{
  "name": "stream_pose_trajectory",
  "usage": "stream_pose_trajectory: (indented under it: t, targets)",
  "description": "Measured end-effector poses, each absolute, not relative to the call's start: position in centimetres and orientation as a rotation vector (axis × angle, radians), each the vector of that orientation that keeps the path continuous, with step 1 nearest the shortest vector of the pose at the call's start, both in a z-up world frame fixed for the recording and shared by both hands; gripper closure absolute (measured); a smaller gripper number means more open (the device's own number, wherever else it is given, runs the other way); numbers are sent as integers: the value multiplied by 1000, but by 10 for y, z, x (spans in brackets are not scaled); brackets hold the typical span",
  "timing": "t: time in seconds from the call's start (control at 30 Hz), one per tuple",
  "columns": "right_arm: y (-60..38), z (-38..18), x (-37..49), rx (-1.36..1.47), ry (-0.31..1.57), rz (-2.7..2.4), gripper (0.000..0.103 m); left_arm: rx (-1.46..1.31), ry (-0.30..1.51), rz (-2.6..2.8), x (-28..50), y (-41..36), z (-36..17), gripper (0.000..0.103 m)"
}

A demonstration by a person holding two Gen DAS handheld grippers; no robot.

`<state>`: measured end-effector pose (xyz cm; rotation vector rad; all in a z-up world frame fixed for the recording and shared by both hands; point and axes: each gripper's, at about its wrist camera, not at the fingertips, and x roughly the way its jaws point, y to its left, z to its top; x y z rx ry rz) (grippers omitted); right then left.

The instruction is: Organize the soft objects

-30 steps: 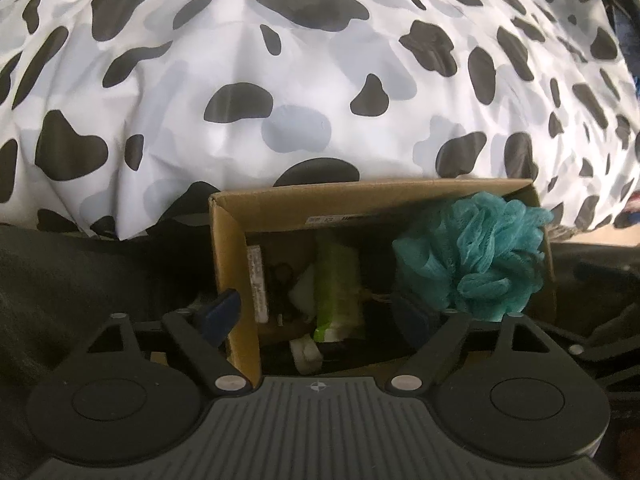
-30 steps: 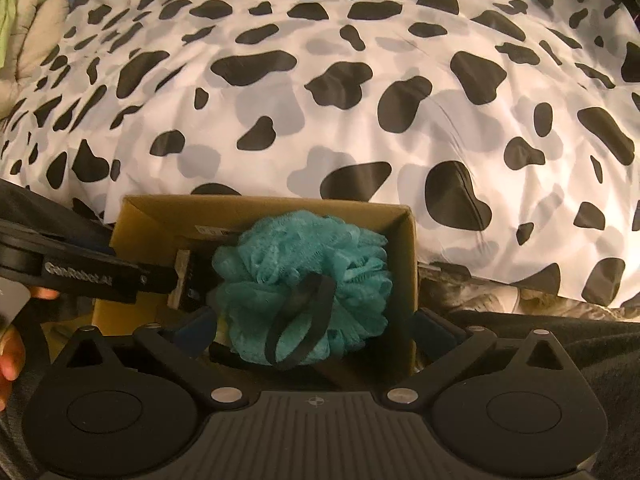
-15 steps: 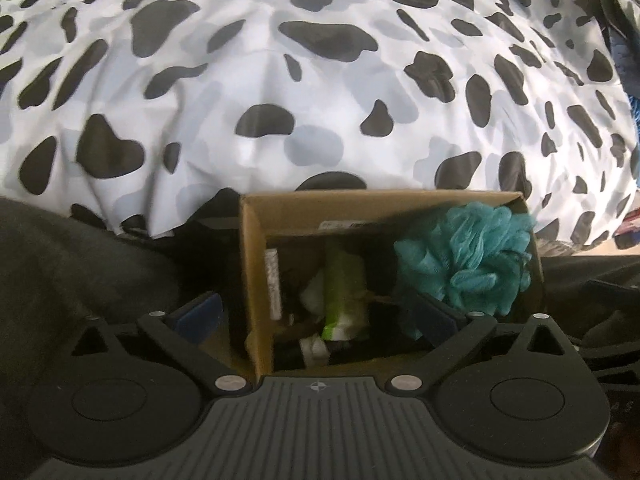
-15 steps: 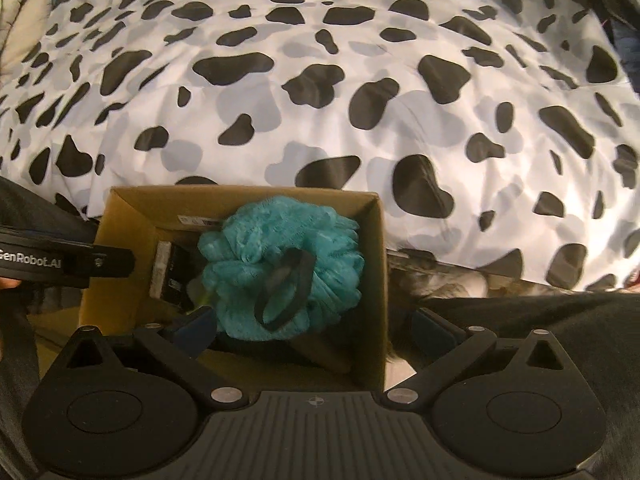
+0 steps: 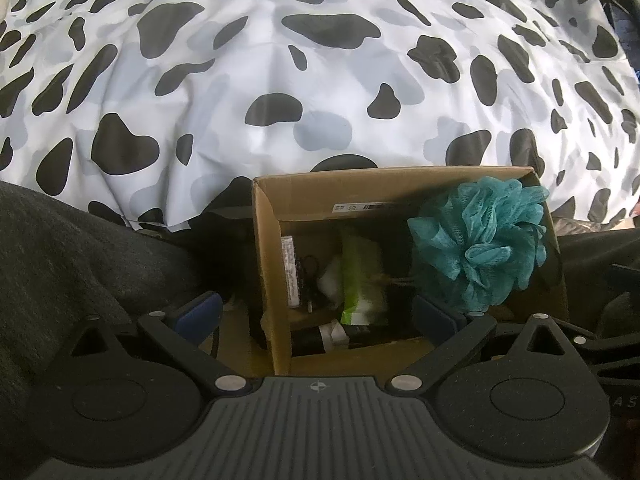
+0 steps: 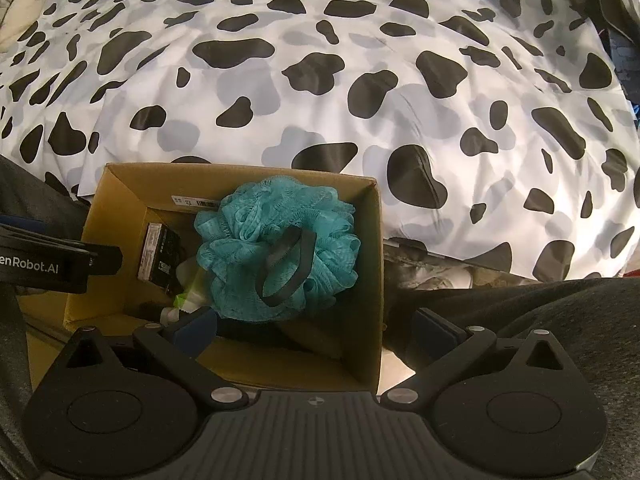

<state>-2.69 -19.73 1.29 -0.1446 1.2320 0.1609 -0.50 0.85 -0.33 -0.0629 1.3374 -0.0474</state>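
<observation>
A bed carries everything here, covered by a white bedspread [image 6: 360,92] printed with black and grey cow-like patches, which fills the far part of both views. At its near edge stands an open cardboard box [image 6: 372,280], its far wall against the patterned cloth. A dark grey fabric [image 5: 80,264] lies beside the box on the left, and more dark grey cloth [image 6: 540,312] lies on its right
</observation>
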Motion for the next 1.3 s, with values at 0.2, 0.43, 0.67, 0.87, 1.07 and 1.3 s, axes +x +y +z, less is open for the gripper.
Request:
stream_pose_trajectory:
  t: [0.2, 0.43, 0.67, 0.87, 1.07, 1.3]
  targets:
    - [-196, 12, -26, -150, 1234, 163, 0, -47, 1339, -46, -5, 8, -4, 0]
    - [-195, 12, -26, -149, 1234, 163, 0, -41, 1341, -46, -4, 7, -4, 0]
    - [-195, 12, -26, -150, 1234, 163, 0, -41, 1340, -47, -4, 7, -4, 0]
    - [-195, 12, -26, -149, 1235, 163, 0, -41, 1341, -47, -4, 7, -4, 0]
    - [-194, 11, -26, -151, 1236, 163, 0, -38, 1338, -54, -4, 6, -3, 0]
    - [-194, 11, -26, -149, 1236, 161, 0, -50, 1335, -63, -4, 8, -3, 0]
